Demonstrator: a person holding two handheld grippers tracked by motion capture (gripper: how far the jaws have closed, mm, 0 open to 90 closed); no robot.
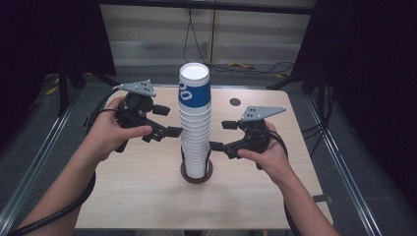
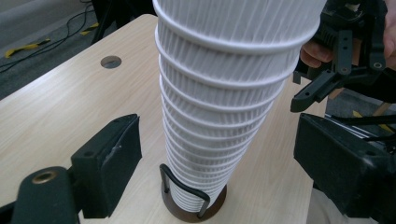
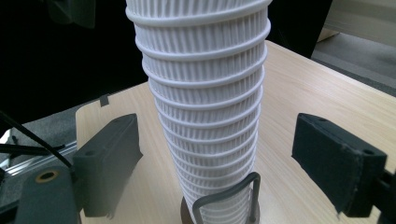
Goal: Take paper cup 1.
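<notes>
Two released grippers, left [image 1: 169, 125] and right [image 1: 222, 135], flanking cup stack [image 1: 195, 128]; bare table [image 1: 137, 196] around.

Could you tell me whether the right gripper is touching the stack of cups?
Apart. In the right gripper view, the right gripper is open and bare table shows between each jaw and the stack of cups.

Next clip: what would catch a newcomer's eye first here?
The tall stack of white ribbed paper cups, topped by a blue-sleeved cup, rising from a round holder at the middle of the wooden table. Next, the left gripper and right gripper, both open, flanking the stack on either side without touching it.
</notes>
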